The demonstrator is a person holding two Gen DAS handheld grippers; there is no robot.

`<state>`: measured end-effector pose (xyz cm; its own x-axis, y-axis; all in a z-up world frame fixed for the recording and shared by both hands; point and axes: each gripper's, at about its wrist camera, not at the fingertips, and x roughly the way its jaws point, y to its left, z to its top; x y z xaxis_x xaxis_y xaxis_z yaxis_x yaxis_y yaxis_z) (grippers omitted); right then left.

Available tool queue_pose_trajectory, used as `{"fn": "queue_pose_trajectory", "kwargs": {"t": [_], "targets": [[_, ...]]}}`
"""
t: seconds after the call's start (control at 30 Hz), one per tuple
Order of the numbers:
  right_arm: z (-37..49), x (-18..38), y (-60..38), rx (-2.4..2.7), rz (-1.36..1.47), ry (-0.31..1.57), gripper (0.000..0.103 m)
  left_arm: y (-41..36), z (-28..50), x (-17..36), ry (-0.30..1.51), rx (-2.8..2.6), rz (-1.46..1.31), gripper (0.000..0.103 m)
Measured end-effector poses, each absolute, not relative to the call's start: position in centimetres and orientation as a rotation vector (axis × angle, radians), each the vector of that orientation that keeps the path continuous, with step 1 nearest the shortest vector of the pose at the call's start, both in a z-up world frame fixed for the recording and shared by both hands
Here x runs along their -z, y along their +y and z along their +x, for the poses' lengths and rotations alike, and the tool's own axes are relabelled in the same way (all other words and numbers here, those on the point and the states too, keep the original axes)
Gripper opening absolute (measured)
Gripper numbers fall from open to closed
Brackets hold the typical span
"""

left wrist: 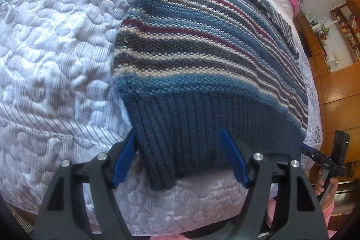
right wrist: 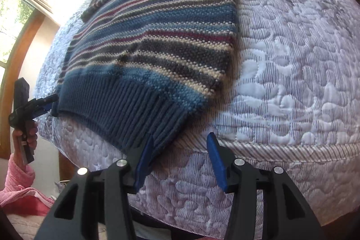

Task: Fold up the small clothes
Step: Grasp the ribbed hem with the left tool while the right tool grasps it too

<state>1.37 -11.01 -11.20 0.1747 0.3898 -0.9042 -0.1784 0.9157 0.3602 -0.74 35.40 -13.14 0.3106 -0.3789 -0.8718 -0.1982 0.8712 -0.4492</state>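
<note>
Sweater [left wrist: 202, 64] flat on quilt [left wrist: 56, 48], ribbed hem at bed edge. Left gripper [left wrist: 180, 156] spread wide, straddling hem corner. Right gripper [right wrist: 180, 161] spread too, at opposite hem corner.

Sweater [left wrist: 202, 55] collar cut off at top; shelf items [left wrist: 347, 21] perhaps books.

Both grippers [left wrist: 180, 156] [right wrist: 180, 159] are black with blue fingers [left wrist: 122, 161] and shiny silver screws [left wrist: 258, 156]. The sleeve [right wrist: 18, 174] is pink.

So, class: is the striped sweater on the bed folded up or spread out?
Mostly spread: the striped sweater lies flat on the quilt, ribbed hem at the bed's edge, only the sleeves folded across the top.
</note>
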Motion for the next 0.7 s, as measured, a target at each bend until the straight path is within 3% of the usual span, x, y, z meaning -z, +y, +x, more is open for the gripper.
{"fn": "queue_pose_trajectory", "kwargs": {"t": [0.33,0.43,0.57,0.67,0.7], "targets": [[0.8,12.1,-9.2,-0.438,0.211,1.358,0.052,34.9,-0.9,13.5,1.263,0.099,-0.568,0.063],[0.8,12.3,-9.0,-0.435,0.217,1.355,0.052,35.1,-1.0,13.5,1.261,0.086,-0.564,0.056],[0.7,12.5,-8.6,-0.445,0.222,1.356,0.039,35.4,-1.4,13.6,1.251,0.065,-0.599,0.045],[0.7,12.8,-8.7,-0.465,0.255,1.366,0.015,35.3,-1.6,13.5,1.238,0.042,-0.601,0.033],[0.7,12.9,-8.8,-0.476,0.289,1.371,0.012,35.3,-1.6,13.4,1.231,0.047,-0.607,0.025]]}}
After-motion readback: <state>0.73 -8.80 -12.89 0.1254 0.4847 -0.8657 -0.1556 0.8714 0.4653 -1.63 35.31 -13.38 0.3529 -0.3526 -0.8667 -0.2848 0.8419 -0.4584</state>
